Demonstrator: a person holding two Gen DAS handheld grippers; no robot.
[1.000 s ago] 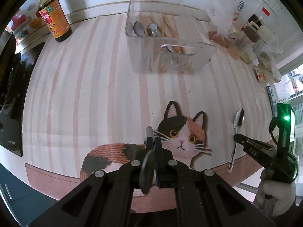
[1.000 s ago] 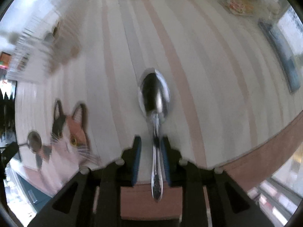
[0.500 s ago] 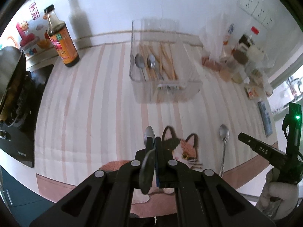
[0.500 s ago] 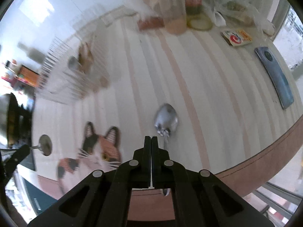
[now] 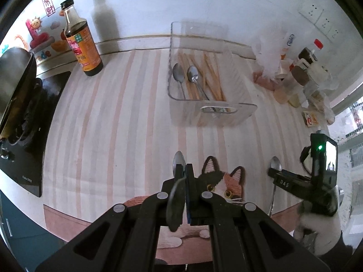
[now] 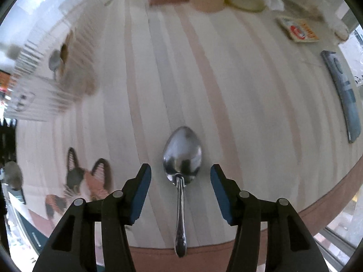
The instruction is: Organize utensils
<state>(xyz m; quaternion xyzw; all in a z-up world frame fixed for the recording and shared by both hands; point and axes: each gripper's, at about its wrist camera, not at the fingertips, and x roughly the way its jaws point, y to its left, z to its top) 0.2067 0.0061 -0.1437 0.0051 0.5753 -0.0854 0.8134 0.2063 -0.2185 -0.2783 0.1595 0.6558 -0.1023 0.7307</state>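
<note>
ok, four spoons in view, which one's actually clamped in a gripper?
The spoon in the left gripper, bowl poking above its shut pads. The spoon under the opening right gripper lies loose on the mat; two more sit in the clear bin.

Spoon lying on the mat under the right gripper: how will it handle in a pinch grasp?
The spoon looks like polished metal, so probably stiff but slippery against the pads. Its handle is thin and lies flat on the mat, so it may pivot or skid. The right gripper jaws are opening astride it, not touching.
</note>
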